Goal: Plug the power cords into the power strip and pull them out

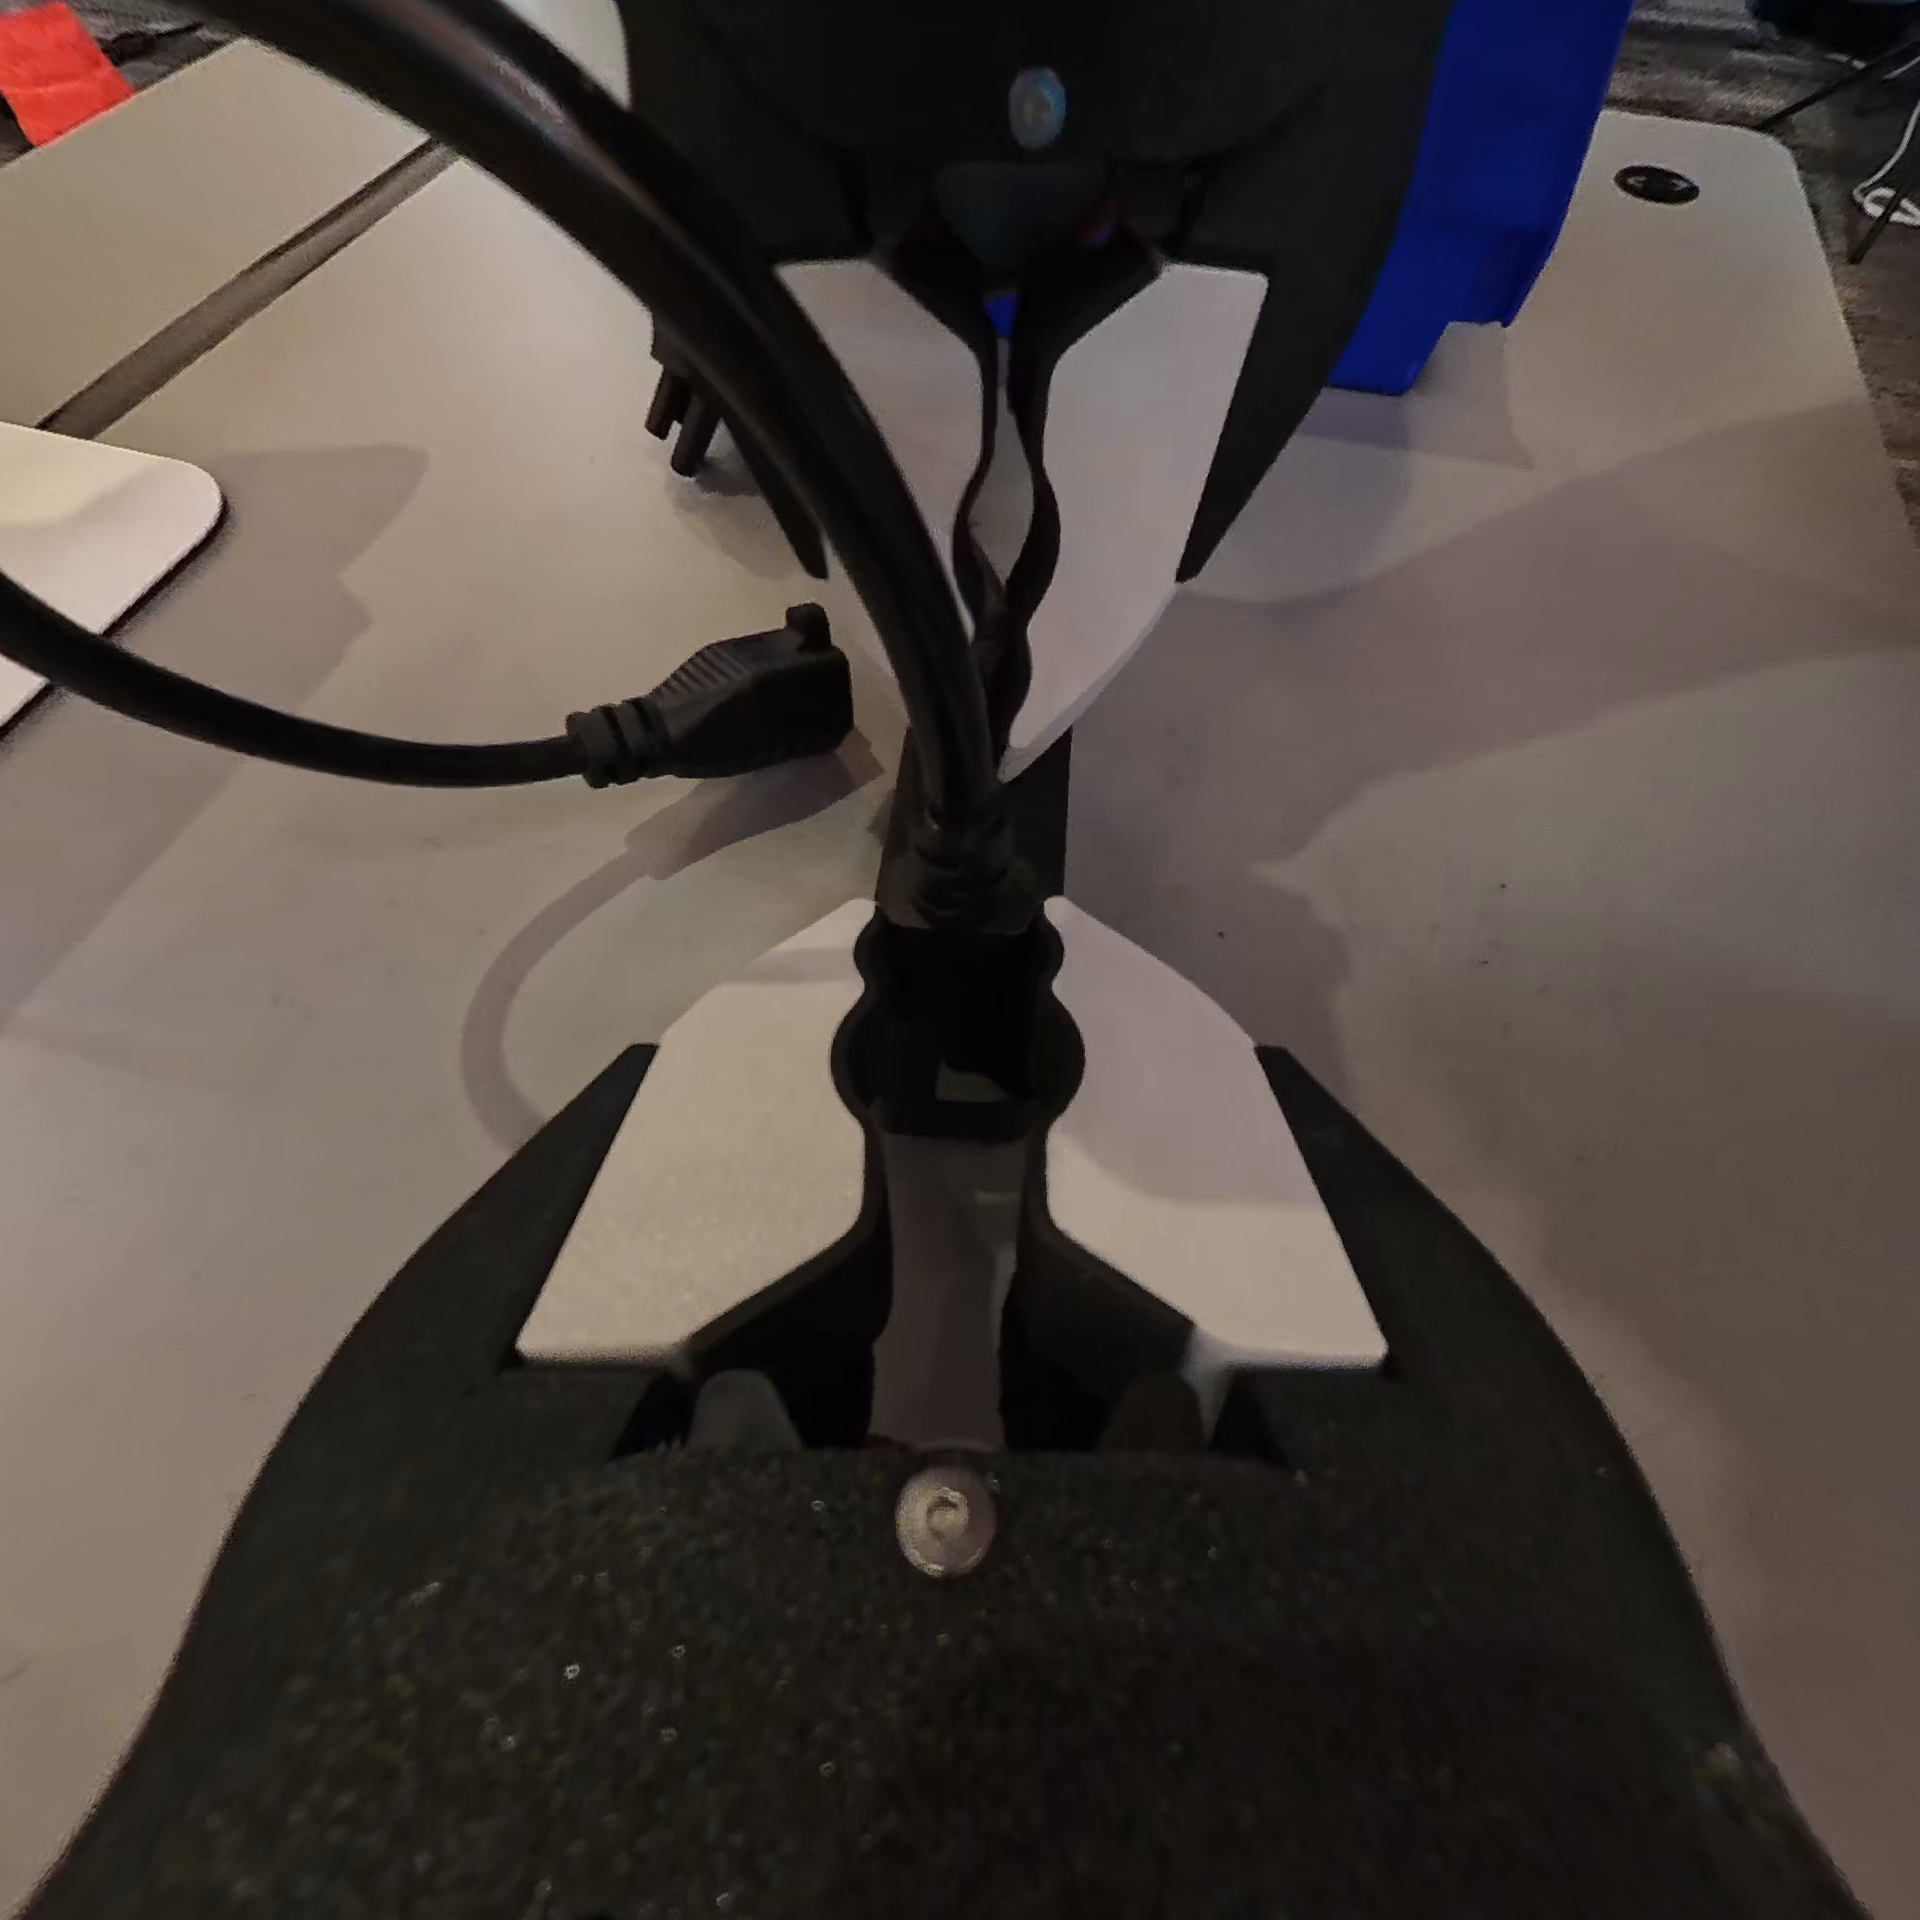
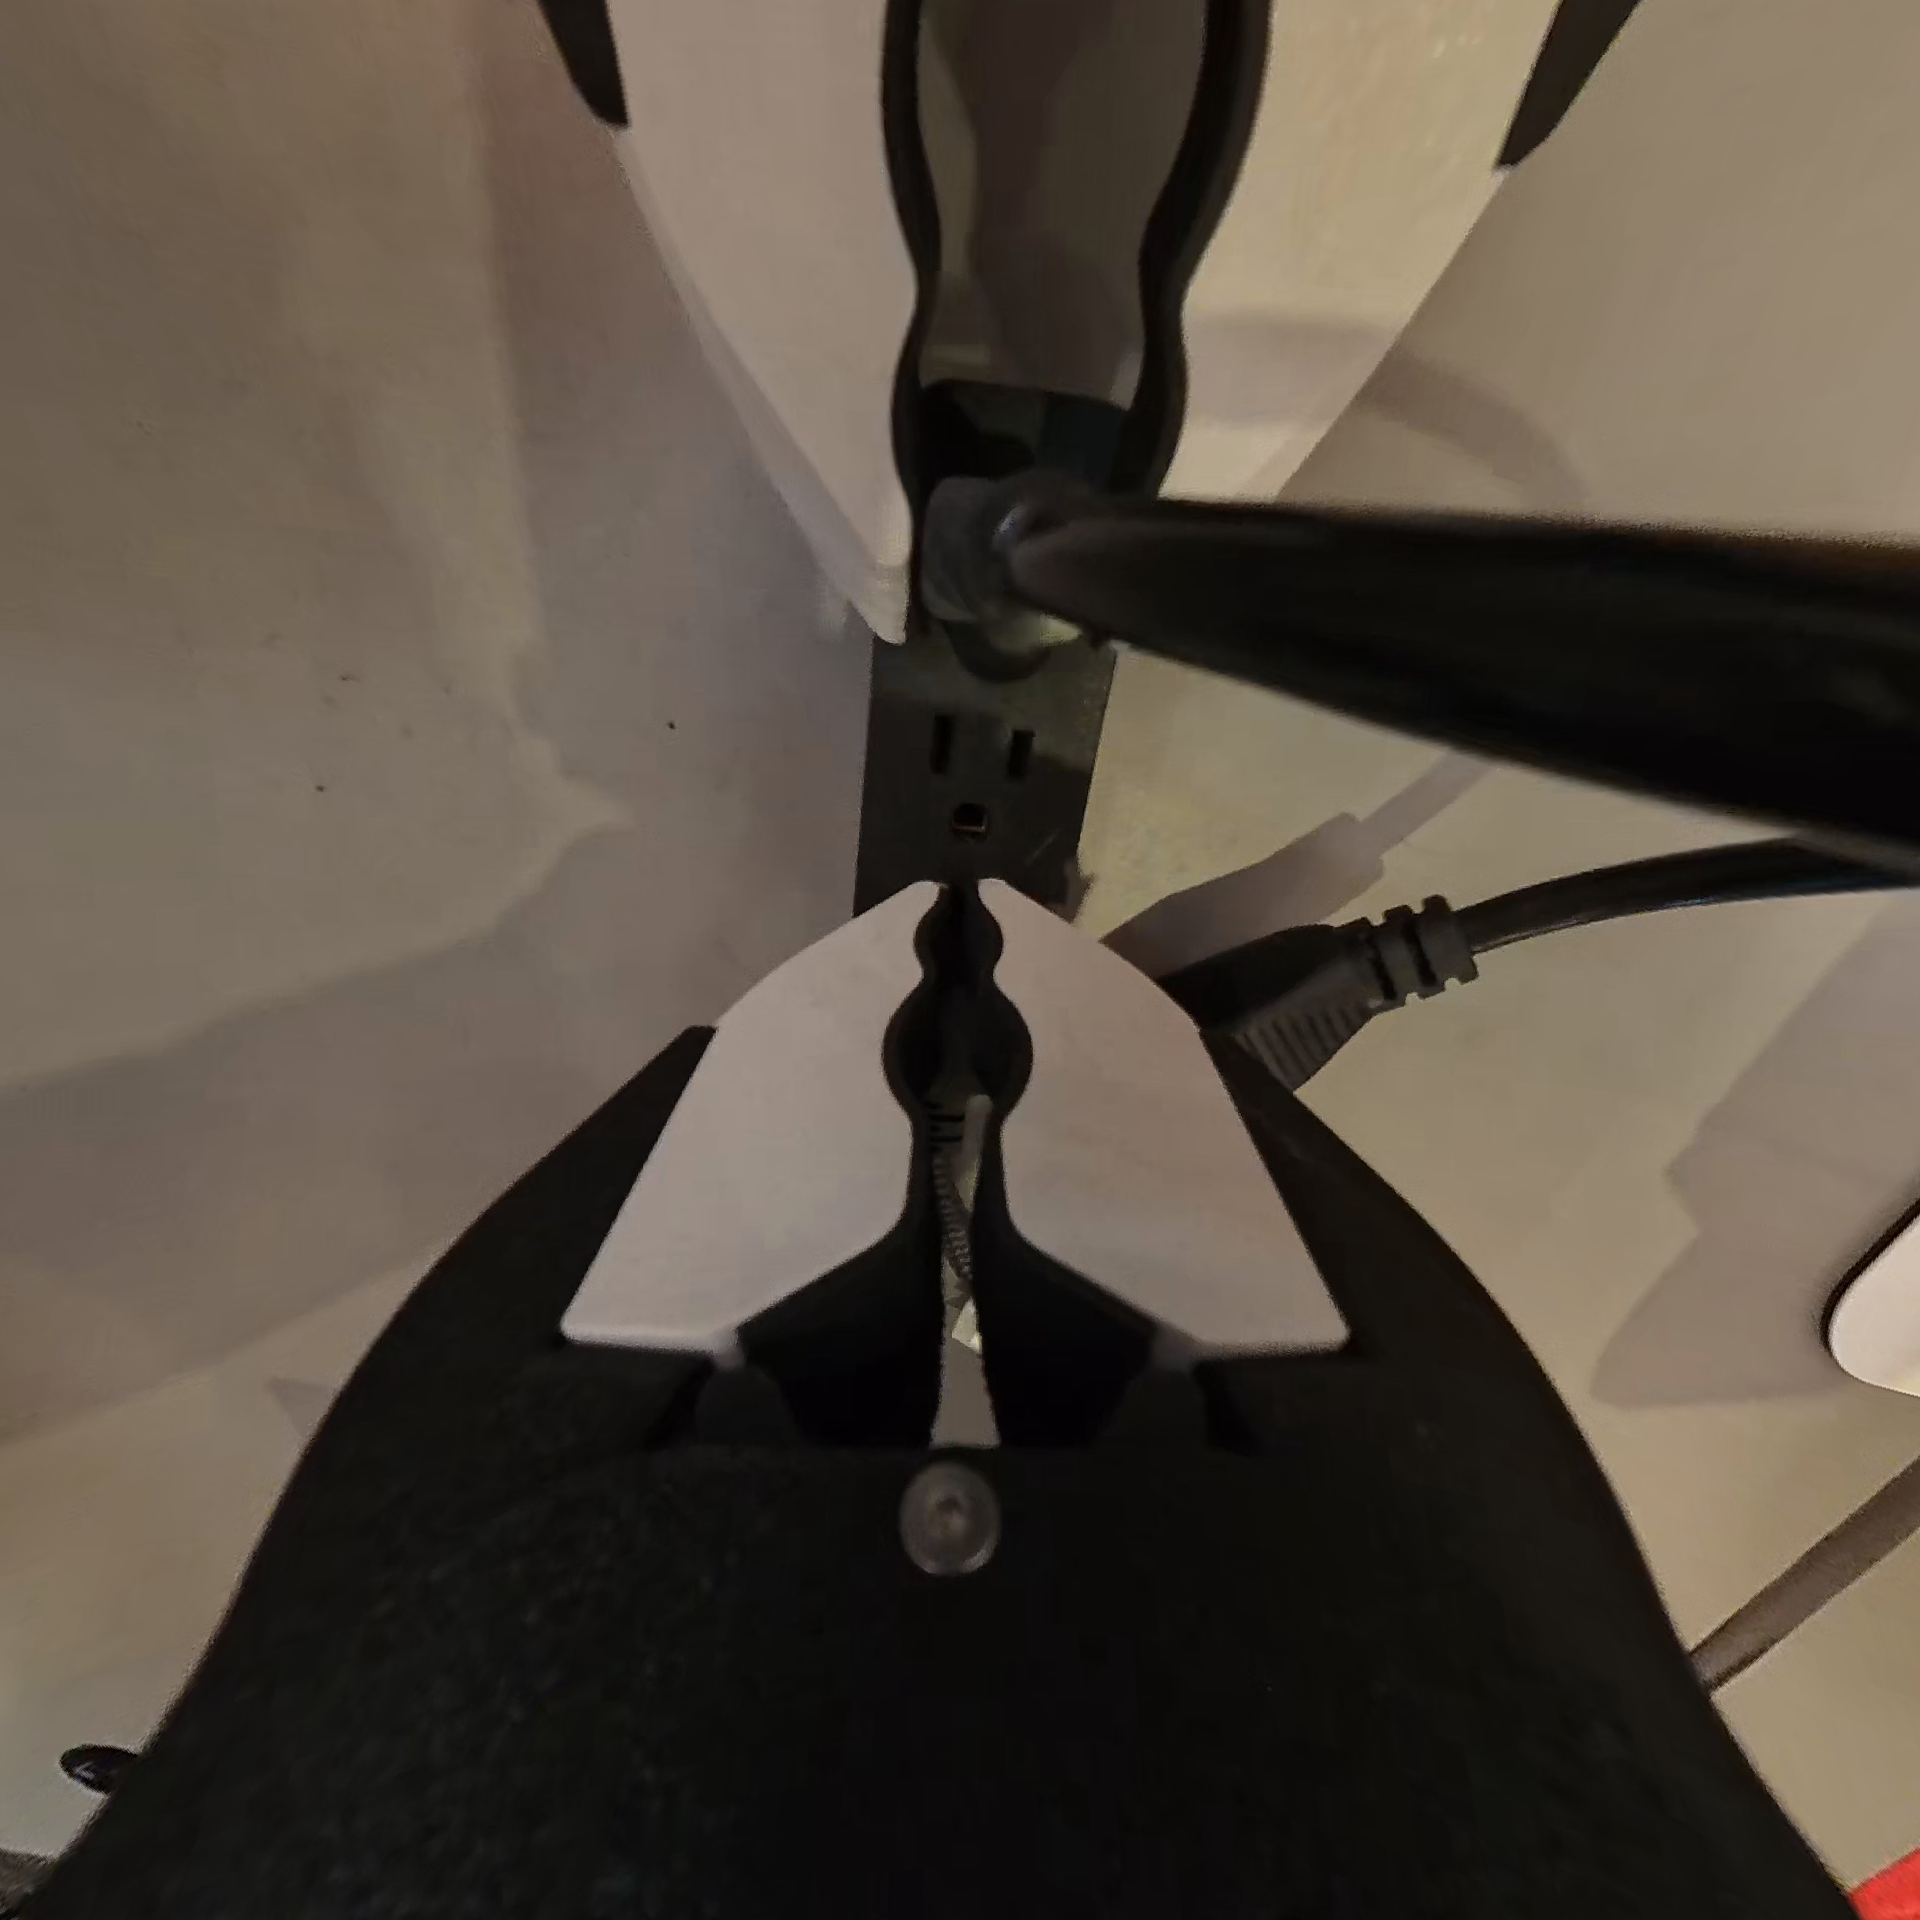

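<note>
My left gripper (image 1: 956, 940) is shut on a black plug (image 1: 951, 883) whose thick cord (image 1: 727, 343) arcs up and to the left. The plug sits against the far outlet of the black power strip (image 2: 977, 727); I cannot tell how deep it is seated. My right gripper (image 2: 961, 899) faces the left one and is shut on the strip's near end, just below an empty outlet (image 2: 977, 774). It also shows in the left wrist view (image 1: 1023, 727). A second black plug (image 1: 727, 707) lies loose on the table beside the strip, also in the right wrist view (image 2: 1309, 1003).
The grey table (image 1: 1455, 935) carries a blue bin (image 1: 1486, 208) at the back behind the right gripper. A white pad (image 1: 94, 520) lies at the left edge. Another pronged black plug (image 1: 675, 416) lies farther back. A gap between table sections (image 1: 260, 281) runs at the far left. Across from one pair of fingers to the other is roughly 5 cm.
</note>
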Demonstrator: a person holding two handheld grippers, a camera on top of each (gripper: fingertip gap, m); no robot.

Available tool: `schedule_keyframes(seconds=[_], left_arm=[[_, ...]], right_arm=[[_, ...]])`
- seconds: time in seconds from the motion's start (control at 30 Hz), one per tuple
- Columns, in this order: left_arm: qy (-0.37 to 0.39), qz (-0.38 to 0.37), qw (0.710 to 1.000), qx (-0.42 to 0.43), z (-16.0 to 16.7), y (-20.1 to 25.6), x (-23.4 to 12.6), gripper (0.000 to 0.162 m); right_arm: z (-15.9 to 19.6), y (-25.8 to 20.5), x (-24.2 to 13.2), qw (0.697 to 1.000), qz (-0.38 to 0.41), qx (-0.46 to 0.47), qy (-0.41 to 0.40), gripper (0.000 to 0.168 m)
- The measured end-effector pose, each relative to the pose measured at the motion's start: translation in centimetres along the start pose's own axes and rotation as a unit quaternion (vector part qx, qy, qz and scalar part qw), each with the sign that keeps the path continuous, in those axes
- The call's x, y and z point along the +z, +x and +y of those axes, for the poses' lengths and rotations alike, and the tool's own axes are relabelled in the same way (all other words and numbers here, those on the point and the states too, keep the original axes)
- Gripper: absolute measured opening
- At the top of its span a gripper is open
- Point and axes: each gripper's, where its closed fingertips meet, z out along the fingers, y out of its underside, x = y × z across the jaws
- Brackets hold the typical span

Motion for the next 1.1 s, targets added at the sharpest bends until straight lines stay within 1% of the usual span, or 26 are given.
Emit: schedule_keyframes(seconds=[0.03, 0.13, 0.33, 0.6, 0.87, 1.1], left_arm=[[0.003, -0.001, 1.0, -0.002, -0.1, 0.0, 0.0, 0.021], [0.011, -0.004, 1.0, -0.011, -0.4, -0.2, -0.1, 0.02], [0.025, -0.005, 1.0, -0.003, -0.7, -0.1, -0.3, 0.02], [0.029, 0.001, 1.0, 0.0, -0.7, -0.1, -0.4, 0.021], [0.038, 0.002, 0.999, -0.01, -1.0, -0.2, -0.5, 0.02], [0.046, 0.005, 0.999, -0.019, -1.2, -0.3, -0.6, 0.021]], right_arm=[[0.0, 0.0, -0.1, 1.0, 0.002, -0.003, -0.002, 0.0], [0.0, 0.2, -0.1, 1.0, 0.003, 0.004, -0.003, 0.0], [-0.1, 0.2, -0.1, 1.0, 0.005, -0.002, -0.006, 0.001], [-0.2, 0.3, -0.1, 1.0, 0.008, 0.005, 0.013, 0.0], [-0.2, 0.4, -0.2, 1.0, 0.004, -0.002, -0.011, 0.001], [-0.4, 0.6, -0.3, 1.0, 0.012, -0.002, -0.004, 0.001]])
